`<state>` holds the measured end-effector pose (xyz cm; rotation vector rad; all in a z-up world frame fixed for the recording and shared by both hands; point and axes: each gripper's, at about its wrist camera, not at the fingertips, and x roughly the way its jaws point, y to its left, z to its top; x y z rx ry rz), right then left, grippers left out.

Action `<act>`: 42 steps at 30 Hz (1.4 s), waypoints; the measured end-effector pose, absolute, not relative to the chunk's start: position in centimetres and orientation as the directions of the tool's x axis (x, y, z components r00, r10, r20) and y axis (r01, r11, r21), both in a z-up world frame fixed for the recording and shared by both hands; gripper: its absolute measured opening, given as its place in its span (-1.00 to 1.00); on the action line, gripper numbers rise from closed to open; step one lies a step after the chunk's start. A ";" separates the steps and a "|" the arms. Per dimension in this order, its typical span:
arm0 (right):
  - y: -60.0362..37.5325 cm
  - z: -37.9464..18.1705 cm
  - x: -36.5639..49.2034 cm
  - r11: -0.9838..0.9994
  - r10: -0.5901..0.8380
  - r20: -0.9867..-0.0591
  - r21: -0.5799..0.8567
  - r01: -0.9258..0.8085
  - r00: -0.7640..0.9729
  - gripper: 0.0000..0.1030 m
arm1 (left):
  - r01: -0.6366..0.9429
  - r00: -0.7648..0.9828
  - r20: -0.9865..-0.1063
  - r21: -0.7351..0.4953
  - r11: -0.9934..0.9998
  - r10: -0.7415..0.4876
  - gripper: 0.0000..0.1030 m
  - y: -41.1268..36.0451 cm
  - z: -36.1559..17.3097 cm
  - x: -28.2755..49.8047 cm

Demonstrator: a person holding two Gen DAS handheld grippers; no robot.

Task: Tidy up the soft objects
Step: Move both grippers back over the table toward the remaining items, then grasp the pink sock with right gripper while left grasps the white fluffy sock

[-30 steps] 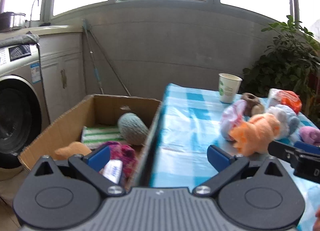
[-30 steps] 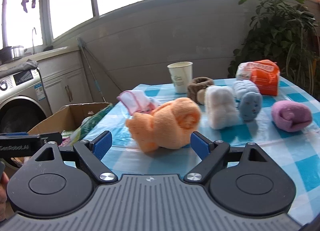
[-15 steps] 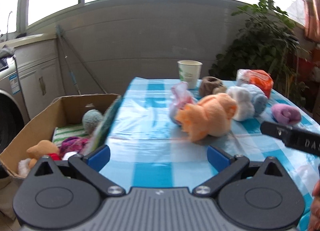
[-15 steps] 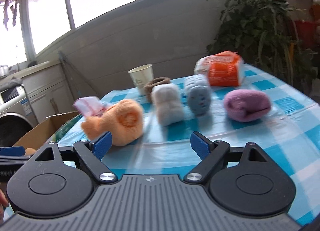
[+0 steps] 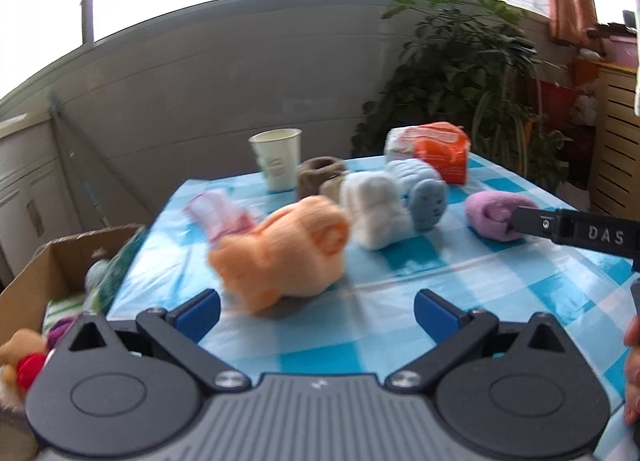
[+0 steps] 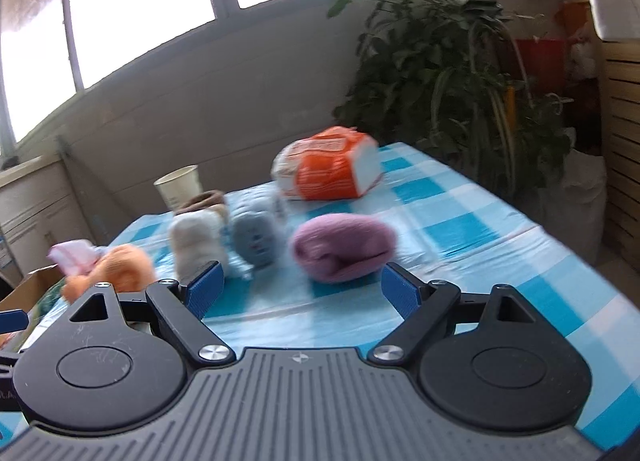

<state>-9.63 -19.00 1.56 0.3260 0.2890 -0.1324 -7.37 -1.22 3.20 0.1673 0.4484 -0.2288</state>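
With both grippers' fingers spread empty, a few soft things lay in the cardboard box (image 5: 36, 261) while most remained on the bench (image 6: 460, 221).

A fuzzy orange sock roll (image 5: 286, 251) lies nearest on the checked tablecloth, a pink one (image 5: 218, 211) just behind it. White (image 5: 376, 213), light-blue (image 5: 424, 195) and brown (image 5: 322, 177) rolls are clustered beyond; a purple roll (image 6: 344, 247) is set apart.

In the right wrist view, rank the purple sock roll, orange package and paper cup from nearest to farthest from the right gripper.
1. Purple sock roll, just ahead of the open right gripper.
2. Orange package, behind it, mid-table.
3. Paper cup, far left edge.
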 end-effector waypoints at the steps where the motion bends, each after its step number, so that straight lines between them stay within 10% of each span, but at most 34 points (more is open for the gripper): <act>1: -19.6 1.5 -9.4 0.936 -0.086 -0.308 0.301 0.183 0.948 1.00 | 0.263 0.878 -0.441 0.118 0.957 -0.187 0.98 -1.9 3.3 -7.1; 26: -24.2 0.6 -0.8 0.916 -0.024 -0.423 0.354 0.189 0.906 1.00 | 0.314 0.855 -0.472 0.142 0.939 -0.215 0.90 -8.5 3.6 4.6; 42: -24.2 0.6 -0.4 0.923 0.002 -0.429 0.348 0.163 0.903 1.00 | 0.342 0.820 -0.521 0.115 0.933 -0.237 -0.14 -9.2 1.9 6.8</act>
